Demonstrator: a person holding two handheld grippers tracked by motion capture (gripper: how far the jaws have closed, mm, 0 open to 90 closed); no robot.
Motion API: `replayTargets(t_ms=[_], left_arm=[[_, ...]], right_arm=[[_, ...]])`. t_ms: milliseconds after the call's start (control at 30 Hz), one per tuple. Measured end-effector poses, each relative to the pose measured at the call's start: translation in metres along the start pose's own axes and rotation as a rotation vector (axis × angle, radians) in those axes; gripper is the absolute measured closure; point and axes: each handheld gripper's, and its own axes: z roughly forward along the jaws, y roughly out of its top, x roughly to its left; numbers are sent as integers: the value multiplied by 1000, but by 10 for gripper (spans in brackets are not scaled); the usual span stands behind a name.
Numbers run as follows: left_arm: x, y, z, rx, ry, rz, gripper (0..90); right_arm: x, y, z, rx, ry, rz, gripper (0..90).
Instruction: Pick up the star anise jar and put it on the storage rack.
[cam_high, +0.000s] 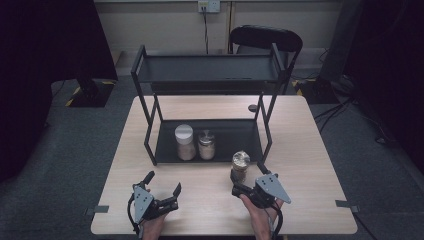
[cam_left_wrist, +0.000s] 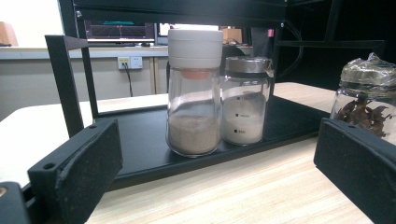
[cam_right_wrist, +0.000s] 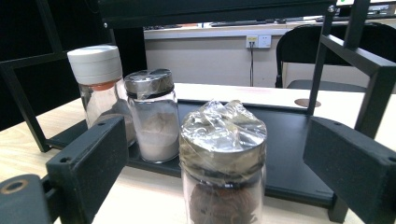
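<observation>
A glass jar with a crinkled film-wrapped lid (cam_high: 240, 161) holds dark dried pieces and stands on the table just in front of the black rack. My right gripper (cam_high: 246, 176) reaches around it from the near side. In the right gripper view the jar (cam_right_wrist: 223, 126) stands upright between the jaws of the right gripper (cam_right_wrist: 218, 154), with a gap on each side, so the gripper is open. My left gripper (cam_high: 163, 182) rests open near the front edge with nothing between its jaws. In the left gripper view, the left gripper (cam_left_wrist: 215, 158) faces the two jars on the shelf.
The rack's lower shelf (cam_high: 235, 135) carries a white-lidded jar of brown powder (cam_high: 184, 141) and a steel-lidded jar of white powder (cam_high: 206, 145), side by side. Its upper shelf (cam_high: 200, 70) is bare. A black chair (cam_high: 265, 37) stands behind the table (cam_high: 310, 165).
</observation>
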Motion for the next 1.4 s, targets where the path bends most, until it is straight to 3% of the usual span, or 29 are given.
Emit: replayTargets(t_ms=[600, 833, 1400], left_arm=[[0, 0, 0, 0, 0, -2, 3], [1, 0, 0, -1, -2, -3, 3], [1, 0, 0, -2, -2, -3, 3]], right_arm=[[-4, 12, 21, 65, 6, -19, 76], [-6, 9, 29, 108, 4, -17, 101], [-7, 1, 37, 145, -4, -23, 184]])
